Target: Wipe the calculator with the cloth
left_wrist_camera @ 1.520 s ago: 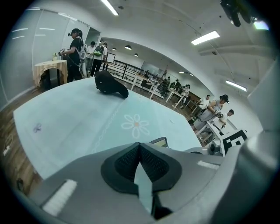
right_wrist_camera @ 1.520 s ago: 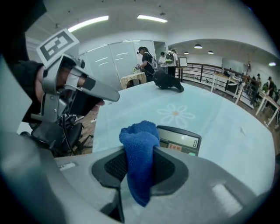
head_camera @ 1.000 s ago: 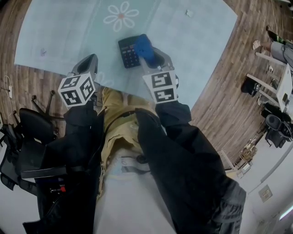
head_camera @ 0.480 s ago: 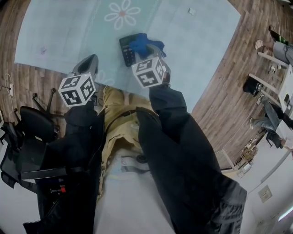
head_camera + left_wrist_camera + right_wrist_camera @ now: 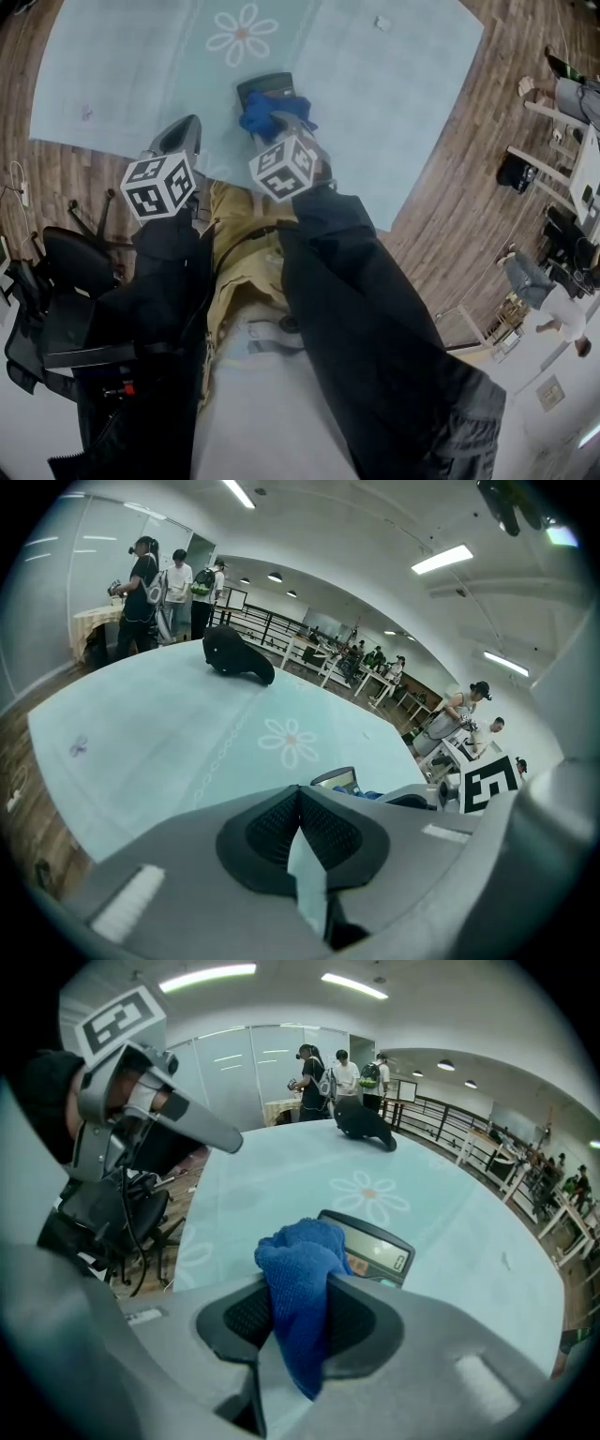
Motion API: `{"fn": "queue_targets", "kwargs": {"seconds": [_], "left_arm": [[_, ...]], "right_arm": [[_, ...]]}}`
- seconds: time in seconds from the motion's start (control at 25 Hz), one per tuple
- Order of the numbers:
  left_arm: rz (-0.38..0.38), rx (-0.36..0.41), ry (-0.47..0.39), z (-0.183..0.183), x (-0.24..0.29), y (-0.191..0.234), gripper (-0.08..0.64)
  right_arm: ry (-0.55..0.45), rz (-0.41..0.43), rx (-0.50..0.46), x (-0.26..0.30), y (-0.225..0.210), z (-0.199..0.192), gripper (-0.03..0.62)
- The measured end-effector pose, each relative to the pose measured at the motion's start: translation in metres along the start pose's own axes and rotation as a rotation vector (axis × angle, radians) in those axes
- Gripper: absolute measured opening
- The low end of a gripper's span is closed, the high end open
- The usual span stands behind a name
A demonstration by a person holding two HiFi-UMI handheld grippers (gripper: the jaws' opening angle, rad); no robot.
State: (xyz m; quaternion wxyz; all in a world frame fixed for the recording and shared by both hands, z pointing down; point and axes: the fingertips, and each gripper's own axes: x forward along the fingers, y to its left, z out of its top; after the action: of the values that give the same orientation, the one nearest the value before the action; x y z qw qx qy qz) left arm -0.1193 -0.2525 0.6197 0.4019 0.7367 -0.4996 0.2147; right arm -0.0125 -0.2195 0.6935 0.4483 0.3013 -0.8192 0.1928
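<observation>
A black calculator (image 5: 265,86) lies on the pale blue table (image 5: 394,103), its display end showing beyond a blue cloth (image 5: 264,114). My right gripper (image 5: 272,122) is shut on the cloth and holds it down on the calculator's keypad. In the right gripper view the cloth (image 5: 300,1274) bunches between the jaws, with the calculator (image 5: 377,1247) just past it. My left gripper (image 5: 185,129) hovers at the table's near edge, left of the calculator, shut with nothing in it. In the left gripper view the calculator (image 5: 336,780) peeks over the closed jaws.
A black rounded object (image 5: 236,654) rests at the table's far end. A white flower print (image 5: 242,35) lies beyond the calculator. A black office chair (image 5: 66,258) stands on the wooden floor at my left. People stand past the table (image 5: 150,583).
My right gripper has swept the cloth leftward and back toward me across the calculator, from its right edge onto the keypad. The left gripper has stayed put.
</observation>
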Motion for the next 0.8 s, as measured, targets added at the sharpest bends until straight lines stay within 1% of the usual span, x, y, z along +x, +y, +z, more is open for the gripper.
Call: {"fn": "queue_targets", "kwargs": {"seconds": [0.16,0.24,0.32,0.44,0.56,0.68,0.8], "left_arm": [[-0.006,0.012,-0.011,0.007,-0.003,-0.005,-0.002],[-0.011,0.022,-0.021,0.014,-0.005,-0.010,-0.002],[-0.017,0.032,-0.034,0.023,-0.007,-0.016,-0.002],[-0.034,0.049,-0.058,0.035,-0.009,-0.028,-0.002],[-0.067,0.077,-0.087,0.049,-0.011,-0.045,-0.002],[-0.113,0.112,-0.118,0.066,-0.013,-0.071,-0.002],[-0.158,0.160,-0.167,0.092,-0.019,-0.105,-0.002]], "right_arm": [[-0.005,0.076,-0.004,-0.002,0.029,-0.002,0.120],[-0.018,0.092,0.026,-0.009,0.032,-0.001,0.120],[-0.046,0.093,0.083,-0.022,0.025,0.004,0.120],[-0.113,0.073,0.186,-0.048,0.003,0.016,0.120],[-0.191,0.027,0.260,-0.077,-0.020,0.032,0.120],[-0.264,-0.030,0.314,-0.110,-0.043,0.046,0.120],[-0.373,-0.073,0.373,-0.152,-0.065,0.066,0.120]]}}
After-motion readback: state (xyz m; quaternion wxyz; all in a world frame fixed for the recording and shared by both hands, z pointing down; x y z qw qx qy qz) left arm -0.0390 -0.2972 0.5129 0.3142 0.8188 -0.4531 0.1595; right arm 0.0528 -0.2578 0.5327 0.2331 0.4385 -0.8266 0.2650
